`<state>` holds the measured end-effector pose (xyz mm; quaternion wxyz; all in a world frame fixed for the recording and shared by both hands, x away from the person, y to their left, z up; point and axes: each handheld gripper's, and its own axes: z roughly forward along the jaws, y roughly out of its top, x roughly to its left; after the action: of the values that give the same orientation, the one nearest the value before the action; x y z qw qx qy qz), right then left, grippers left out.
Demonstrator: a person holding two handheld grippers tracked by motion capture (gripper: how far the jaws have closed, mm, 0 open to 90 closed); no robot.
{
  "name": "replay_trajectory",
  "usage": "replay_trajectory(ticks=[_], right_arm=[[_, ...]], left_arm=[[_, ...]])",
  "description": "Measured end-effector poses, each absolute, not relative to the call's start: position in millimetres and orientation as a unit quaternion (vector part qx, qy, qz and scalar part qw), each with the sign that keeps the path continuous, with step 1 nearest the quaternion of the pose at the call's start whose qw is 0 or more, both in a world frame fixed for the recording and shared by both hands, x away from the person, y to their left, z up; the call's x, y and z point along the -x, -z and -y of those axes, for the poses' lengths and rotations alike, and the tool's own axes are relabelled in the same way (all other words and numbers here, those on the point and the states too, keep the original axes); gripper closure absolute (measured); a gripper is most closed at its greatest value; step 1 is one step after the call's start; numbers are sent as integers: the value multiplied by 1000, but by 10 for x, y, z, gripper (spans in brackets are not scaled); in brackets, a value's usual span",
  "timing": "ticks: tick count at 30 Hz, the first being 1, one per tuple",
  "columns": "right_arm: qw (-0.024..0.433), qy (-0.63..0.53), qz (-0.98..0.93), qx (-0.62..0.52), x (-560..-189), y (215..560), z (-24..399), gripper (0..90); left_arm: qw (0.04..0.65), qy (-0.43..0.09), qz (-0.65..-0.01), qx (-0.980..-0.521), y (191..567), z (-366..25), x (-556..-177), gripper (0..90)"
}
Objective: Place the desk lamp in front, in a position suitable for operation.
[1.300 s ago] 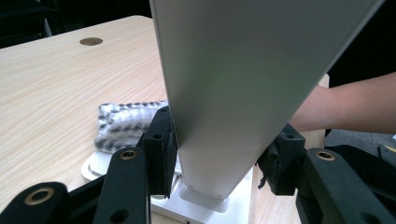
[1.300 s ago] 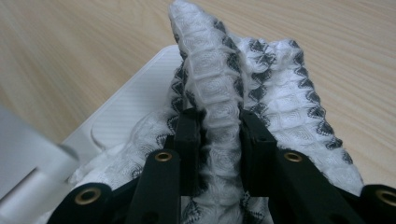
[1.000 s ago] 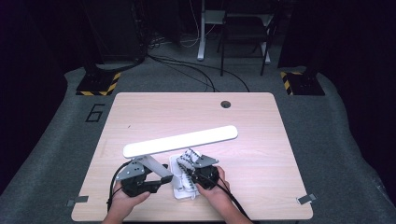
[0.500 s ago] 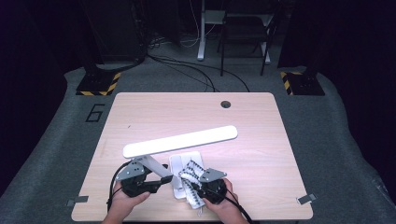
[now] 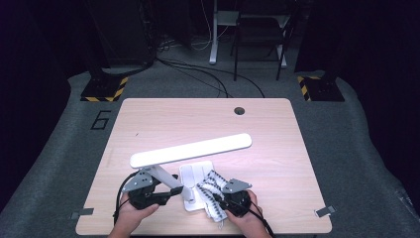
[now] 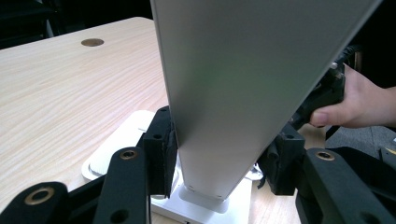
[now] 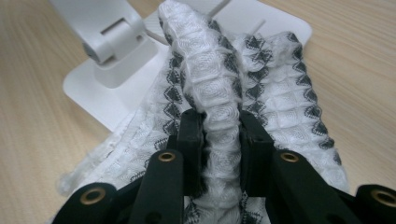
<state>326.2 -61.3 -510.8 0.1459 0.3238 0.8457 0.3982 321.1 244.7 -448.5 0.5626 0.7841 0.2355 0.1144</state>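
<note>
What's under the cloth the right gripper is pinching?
The cloth lies partly on the lamp base and partly on the table. The right gripper pinches a raised fold. The base surface beneath the cloth is covered.

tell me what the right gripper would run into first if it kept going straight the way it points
Probably the lamp: the right gripper, pinching a cloth fold, points at the white base and hinge foot, though depth is unclear.
</note>
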Motion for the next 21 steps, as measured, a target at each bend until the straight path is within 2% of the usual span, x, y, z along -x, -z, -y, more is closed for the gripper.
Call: replay_trajectory(ticks=[8,14,21], right_arm=[[171,-377,-847,-333,-3348,5102,720,743],[152,-393,-834,-356,-3398,5067,728,749],[147,-424,-830,-331,-3381,4929,554,750]], left_arm=[[562,-114,-235,-785,4483,-2449,-3212,533],[562,-107,-228,-788,4480,-2463,-3216,533],[563,-110,-227,-787,4481,-2465,-3211,533]])
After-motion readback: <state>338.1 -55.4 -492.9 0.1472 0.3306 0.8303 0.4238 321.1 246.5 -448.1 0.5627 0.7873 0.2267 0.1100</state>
